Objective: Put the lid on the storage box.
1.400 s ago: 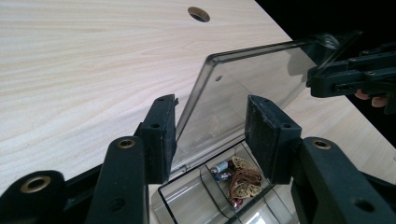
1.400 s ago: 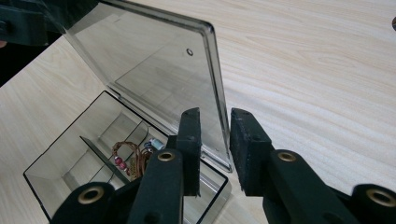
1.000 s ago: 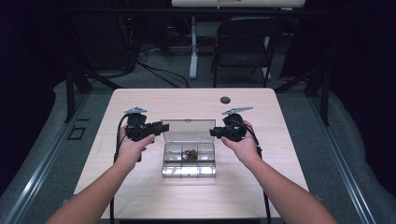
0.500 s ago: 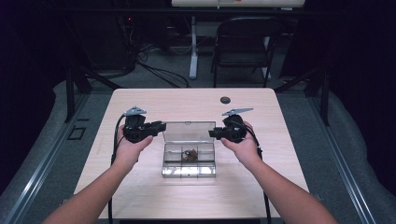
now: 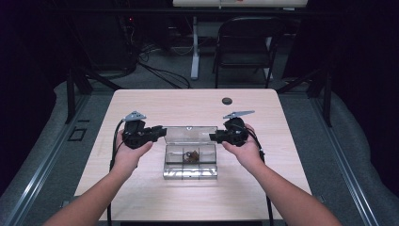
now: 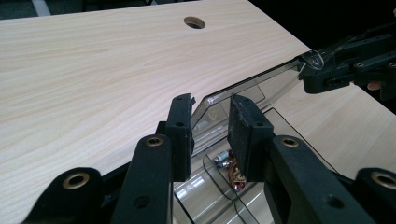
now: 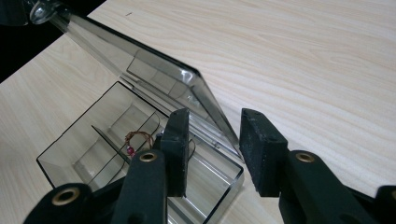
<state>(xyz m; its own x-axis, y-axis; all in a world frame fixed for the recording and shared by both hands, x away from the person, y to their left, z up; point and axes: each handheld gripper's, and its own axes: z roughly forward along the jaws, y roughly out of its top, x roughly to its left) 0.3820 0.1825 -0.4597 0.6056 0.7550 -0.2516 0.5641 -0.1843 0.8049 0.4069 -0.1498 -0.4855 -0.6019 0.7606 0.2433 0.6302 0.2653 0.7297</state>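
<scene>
The table is a pale wood top with a round hole near its far edge, and the work sits at its middle, between the person's two forearms. There stands a clear plastic box, divided into small compartments, with its hinged lid raised and leaning back from the far side. Both hands are brought in level with that lid, one at each end, which looks like a way to steady it evenly while it swings.

The left gripper has its jaws drawn in around the lid's near corner; the log-free reading from the left gripper view is a clenched grip on the lid's edge, though a sliver of gap shows beside one pad. The right gripper straddles the lid's other corner, and its jaws have just been opening, with the lid's edge between them but no longer pinched, so that end appears released. My guess is that the lid is being handed over to one side's hold.

Smallest of all, a little tangle of wire and beads lies in a middle compartment of the box.
</scene>
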